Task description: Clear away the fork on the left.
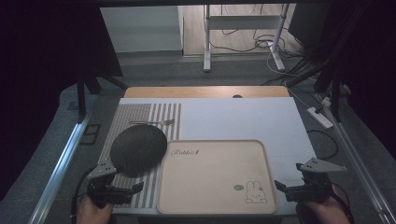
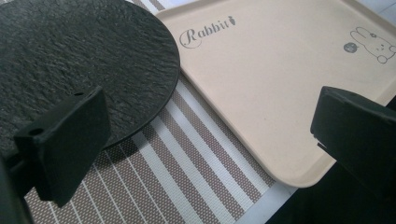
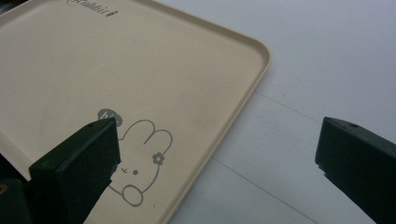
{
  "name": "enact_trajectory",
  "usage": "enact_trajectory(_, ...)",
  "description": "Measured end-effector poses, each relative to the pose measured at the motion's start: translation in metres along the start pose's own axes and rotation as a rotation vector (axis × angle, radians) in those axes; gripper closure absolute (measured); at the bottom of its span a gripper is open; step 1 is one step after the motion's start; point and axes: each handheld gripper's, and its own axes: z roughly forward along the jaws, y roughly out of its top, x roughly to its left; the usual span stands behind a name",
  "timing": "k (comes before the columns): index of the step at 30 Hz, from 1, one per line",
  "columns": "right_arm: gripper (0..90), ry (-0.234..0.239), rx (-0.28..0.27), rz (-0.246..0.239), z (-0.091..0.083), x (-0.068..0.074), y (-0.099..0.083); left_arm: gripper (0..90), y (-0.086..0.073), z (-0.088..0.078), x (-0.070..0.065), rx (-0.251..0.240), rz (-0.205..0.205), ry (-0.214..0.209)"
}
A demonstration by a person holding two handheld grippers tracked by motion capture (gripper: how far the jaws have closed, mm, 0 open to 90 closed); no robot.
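Observation:
A beige tray [image 1: 212,175] printed with "Rabbit" and a small rabbit drawing lies at the table's front middle. A dark round textured plate [image 1: 138,149] rests on a striped placemat [image 1: 140,112] to its left, its edge close to the tray's corner. A fork [image 1: 154,122] lies on the placemat behind the plate. My left gripper [image 1: 122,184] is open at the front left, just before the plate [image 2: 79,51] and beside the tray [image 2: 261,84]. My right gripper [image 1: 289,179] is open at the front right, over the tray's [image 3: 140,70] right edge. Both hold nothing.
A white mat [image 1: 243,119] covers the table behind and to the right of the tray. The wooden table edge [image 1: 205,91] shows at the back. Beyond it stand a metal frame [image 1: 243,28] and floor cables [image 1: 280,46]. A power strip [image 1: 320,117] lies at the right.

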Motion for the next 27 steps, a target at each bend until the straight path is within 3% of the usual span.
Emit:
enact_trajectory(12,0.5,0.000,0.001,0.000,0.000,0.000,0.000,0.0,0.008,0.006,0.006,-0.008,0.010,0.016)
enact_trajectory(27,0.5,0.005,0.003,0.010,0.001,-0.001,0.000,0.0,0.031,0.030,0.017,0.050,0.018,0.009)
